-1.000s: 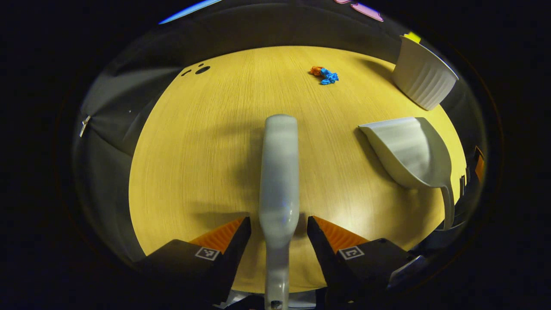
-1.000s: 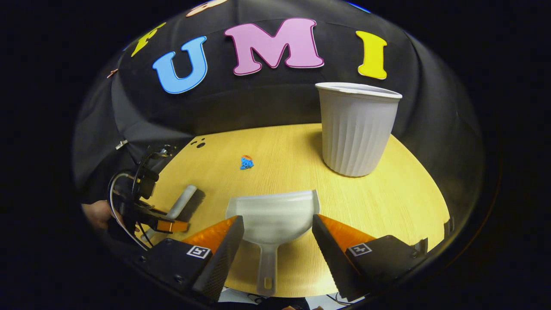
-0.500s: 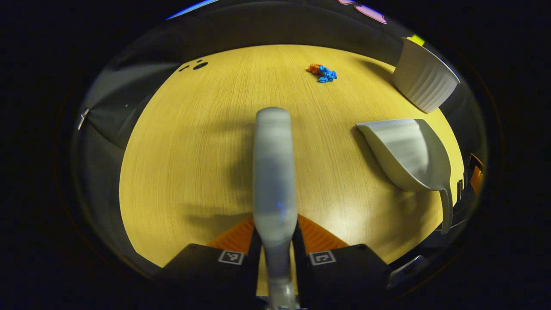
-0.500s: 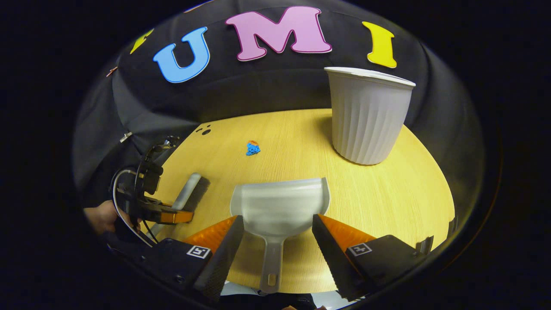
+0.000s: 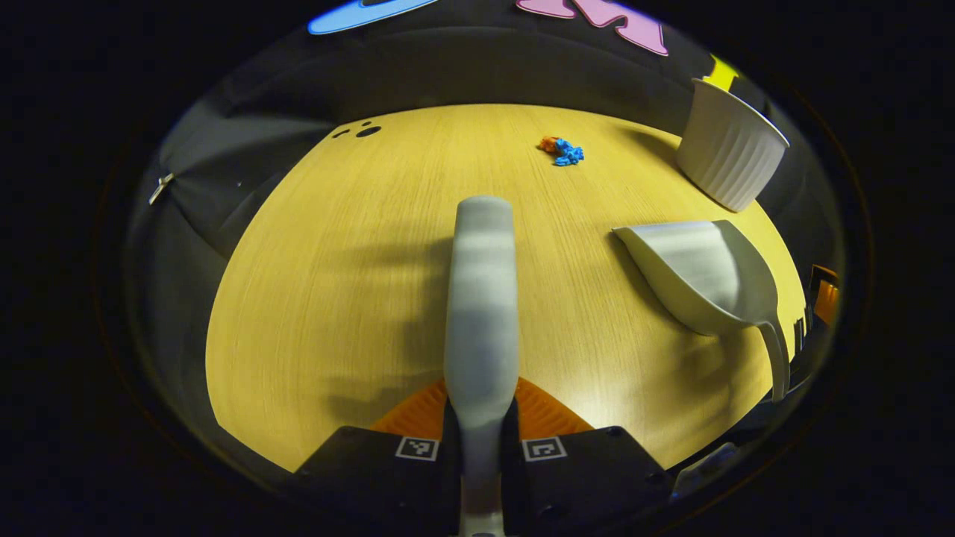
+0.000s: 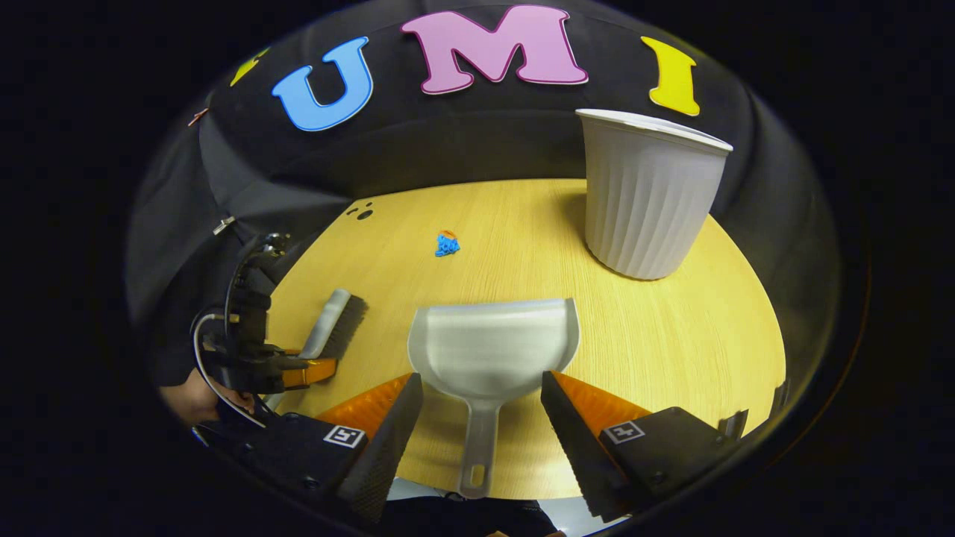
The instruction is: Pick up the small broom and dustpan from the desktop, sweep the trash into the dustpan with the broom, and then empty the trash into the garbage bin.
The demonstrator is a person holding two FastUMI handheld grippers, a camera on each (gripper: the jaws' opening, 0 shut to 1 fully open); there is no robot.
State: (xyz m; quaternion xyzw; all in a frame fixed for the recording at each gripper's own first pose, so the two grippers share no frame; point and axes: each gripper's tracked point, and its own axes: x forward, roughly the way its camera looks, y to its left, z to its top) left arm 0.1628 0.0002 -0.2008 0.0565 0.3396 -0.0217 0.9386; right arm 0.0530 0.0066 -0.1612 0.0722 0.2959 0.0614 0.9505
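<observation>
In the left gripper view my left gripper (image 5: 481, 418) is shut on the handle of the small grey broom (image 5: 481, 298), which points away over the wooden desktop (image 5: 321, 283). The right gripper view shows that broom (image 6: 336, 321) at the left, raised a little with its dark bristles down. The grey dustpan (image 6: 492, 343) lies flat on the desktop with its handle toward me. My right gripper (image 6: 477, 418) stands open, one finger on each side of that handle, not touching it. Blue and orange trash (image 6: 446, 244) lies farther back, seen too in the left gripper view (image 5: 565, 151).
A white ribbed garbage bin (image 6: 645, 198) stands upright at the back right of the desktop, also in the left gripper view (image 5: 727, 153). A hand (image 6: 198, 391) holds the left gripper at the desktop's left edge. Small dark holes (image 5: 365, 131) mark the far left corner.
My left gripper went from open to shut on the broom handle and lifted the broom slightly. My right gripper moved forward, bringing the dustpan handle deeper between its open fingers.
</observation>
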